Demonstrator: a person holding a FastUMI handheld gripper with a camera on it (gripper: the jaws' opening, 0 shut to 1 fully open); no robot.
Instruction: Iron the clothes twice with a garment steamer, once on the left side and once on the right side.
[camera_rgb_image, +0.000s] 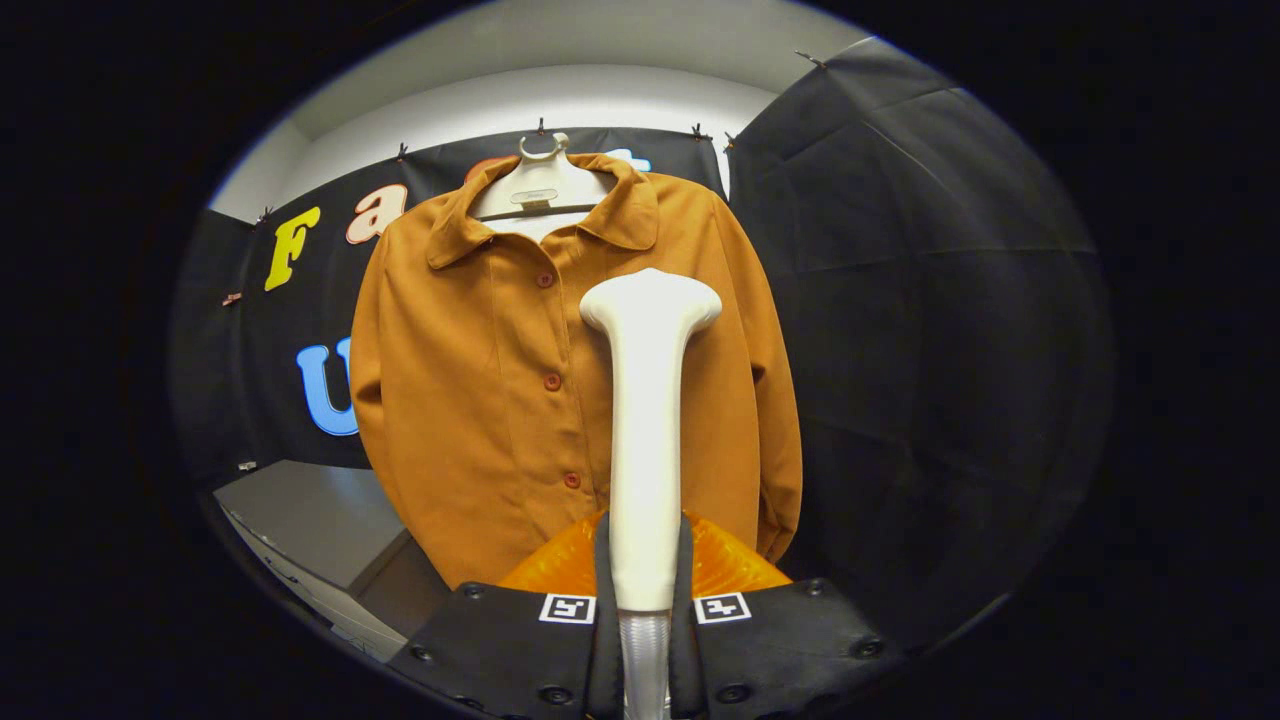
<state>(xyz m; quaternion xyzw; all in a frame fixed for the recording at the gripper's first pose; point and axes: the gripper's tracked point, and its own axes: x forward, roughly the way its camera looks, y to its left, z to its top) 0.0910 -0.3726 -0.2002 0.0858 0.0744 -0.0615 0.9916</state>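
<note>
- The booth is lined with black cloth (930, 330) behind and to the side, with a pale wall and ceiling (560, 95) above the cloth's top edge.
- A grey box-like cabinet (320, 520) sits low at about 8 o'clock from the fingers, below the shirt's hem on that side.
- A rust-orange button-up shirt (480, 380) hangs on a white hanger (540, 185) against the back cloth, at 12 o'clock, well beyond the fingers. Its front faces the camera, collar open, buttons running down the middle.
- The gripper (645, 600) is clenched on the white steamer (648, 430): both fingers press the handle's lower part from either side.
- The steamer stands upright from between the fingers, its widened head at 12 o'clock, overlapping the shirt's chest just beside the button line. Whether the head touches the cloth cannot be told.
- A clear hose (643, 660) runs down from the handle's base between the fingers.
</note>
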